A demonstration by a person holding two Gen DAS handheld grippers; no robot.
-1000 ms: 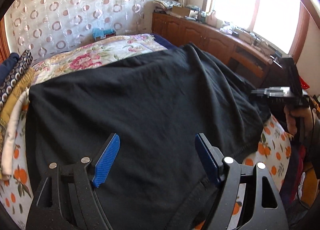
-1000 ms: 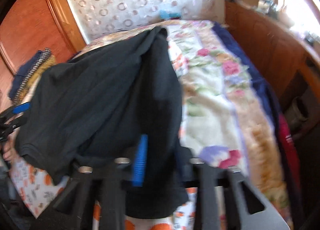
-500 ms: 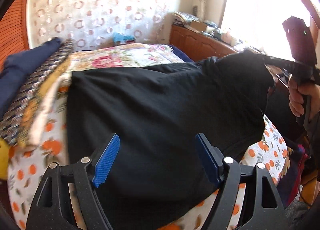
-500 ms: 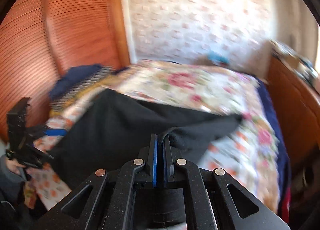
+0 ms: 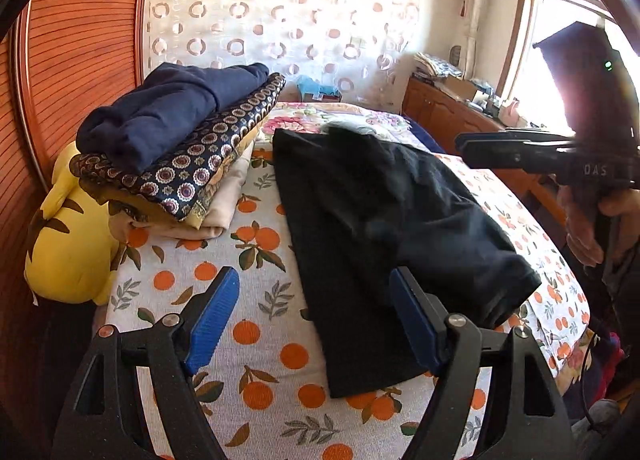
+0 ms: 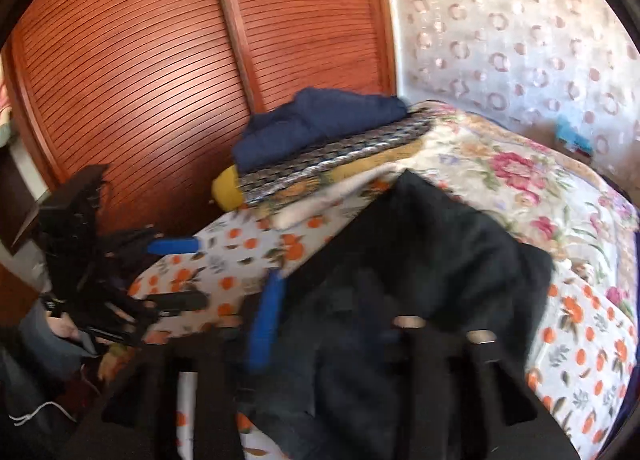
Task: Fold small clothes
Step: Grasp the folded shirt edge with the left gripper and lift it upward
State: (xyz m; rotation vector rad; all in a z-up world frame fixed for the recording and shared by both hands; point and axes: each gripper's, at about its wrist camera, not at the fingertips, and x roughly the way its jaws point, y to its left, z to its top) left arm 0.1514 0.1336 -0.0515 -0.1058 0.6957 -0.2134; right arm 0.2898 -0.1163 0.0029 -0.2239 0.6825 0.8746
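A black garment (image 5: pixel 384 228) lies folded lengthwise on the orange-print sheet (image 5: pixel 256 344). My left gripper (image 5: pixel 316 320) hovers low over its near left edge, open, with nothing between the blue pads (image 5: pixel 216 316). My right gripper (image 5: pixel 464 144), held by a hand (image 5: pixel 580 228), hangs above the garment's right side and clear of it. In the blurred right wrist view the right gripper (image 6: pixel 336 324) has its jaws opening over the black garment (image 6: pixel 440 260). One blue pad (image 6: pixel 266 324) shows and is not pressing cloth. The left gripper (image 6: pixel 172 246) is at the left.
A stack of folded clothes (image 5: pixel 180 148) topped by a navy piece sits at the bed's far left, beside a yellow plush toy (image 5: pixel 68 244). Louvred wooden doors (image 6: pixel 160 80) stand behind. A floral quilt (image 6: pixel 520 180) covers the far bed; a wooden cabinet (image 5: pixel 444 120) runs under the window.
The right gripper carried the garment's edge across to the left, folding it over, then its shut jaws opened and let go. The left gripper swung left, still open.
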